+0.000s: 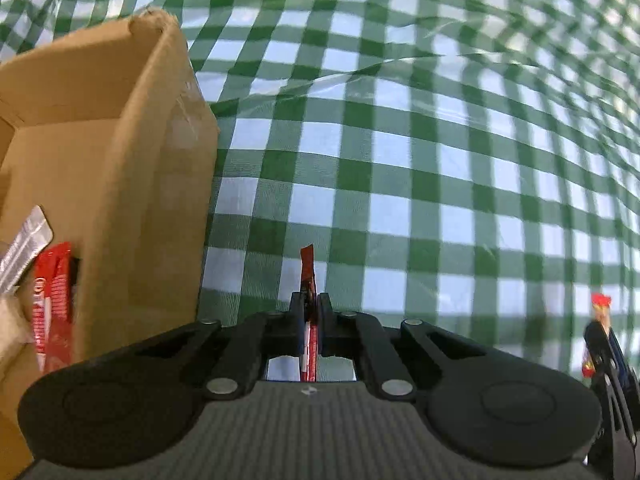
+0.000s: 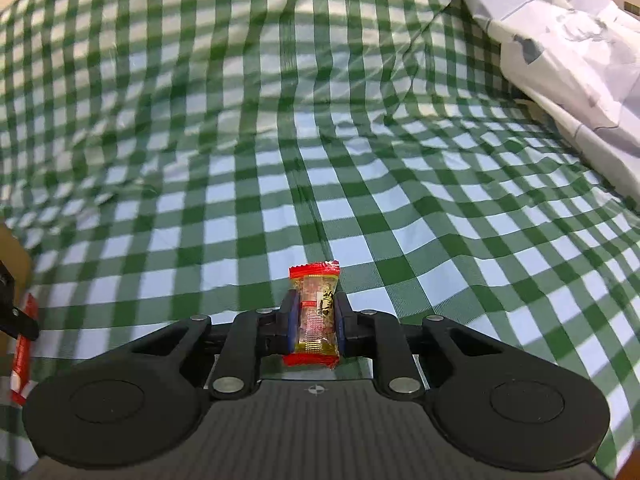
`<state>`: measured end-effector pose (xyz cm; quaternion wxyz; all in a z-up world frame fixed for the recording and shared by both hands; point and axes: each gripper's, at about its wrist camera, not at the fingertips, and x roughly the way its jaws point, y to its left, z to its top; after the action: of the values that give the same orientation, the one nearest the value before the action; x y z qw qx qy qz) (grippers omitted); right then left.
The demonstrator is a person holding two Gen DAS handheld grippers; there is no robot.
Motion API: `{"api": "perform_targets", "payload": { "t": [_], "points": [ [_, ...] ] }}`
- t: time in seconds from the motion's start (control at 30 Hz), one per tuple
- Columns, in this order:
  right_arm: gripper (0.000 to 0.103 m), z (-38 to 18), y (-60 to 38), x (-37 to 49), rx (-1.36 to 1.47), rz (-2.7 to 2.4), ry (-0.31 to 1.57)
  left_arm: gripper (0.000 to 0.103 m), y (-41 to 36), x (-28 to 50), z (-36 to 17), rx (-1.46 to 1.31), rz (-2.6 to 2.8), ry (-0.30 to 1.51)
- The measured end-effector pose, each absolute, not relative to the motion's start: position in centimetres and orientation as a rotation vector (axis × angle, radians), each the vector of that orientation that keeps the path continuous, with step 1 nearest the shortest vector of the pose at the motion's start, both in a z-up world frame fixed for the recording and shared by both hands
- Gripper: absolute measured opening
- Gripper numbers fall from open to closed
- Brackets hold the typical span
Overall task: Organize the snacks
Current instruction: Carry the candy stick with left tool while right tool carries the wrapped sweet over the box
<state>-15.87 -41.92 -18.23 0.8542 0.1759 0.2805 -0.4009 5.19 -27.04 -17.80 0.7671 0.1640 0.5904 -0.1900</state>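
- The left gripper [image 1: 311,300] is clamped on a thin red packet [image 1: 307,270]; it is best lifted clear of the box [image 1: 132,184] wall.
- The right gripper [image 2: 316,312] is clamped on a wrapped candy [image 2: 316,312], best kept level.

Left wrist view: steeply downward, close over the green checked tablecloth [image 1: 400,168], just right of the cardboard box [image 1: 120,152]. Right wrist view: shallower, looking across the same cloth, farther right of the box. Shared: cloth, box edge; each view catches the other gripper.
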Motion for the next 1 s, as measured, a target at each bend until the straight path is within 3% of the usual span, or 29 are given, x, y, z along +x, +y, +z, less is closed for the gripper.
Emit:
{"api": "perform_targets", "payload": {
  "t": [0.43, 1.0],
  "points": [
    [0.019, -10.1, -31.8, -18.3, 0.411, -0.741, 0.485, 0.006, -18.0, -1.5, -7.4, 0.397, -0.584, 1.087],
    [0.019, -3.6, -13.1, -19.4, 0.31, -0.433, 0.49, 0.006, 2.5, -6.8, -0.7, 0.379, -0.51, 0.956]
  ]
}}
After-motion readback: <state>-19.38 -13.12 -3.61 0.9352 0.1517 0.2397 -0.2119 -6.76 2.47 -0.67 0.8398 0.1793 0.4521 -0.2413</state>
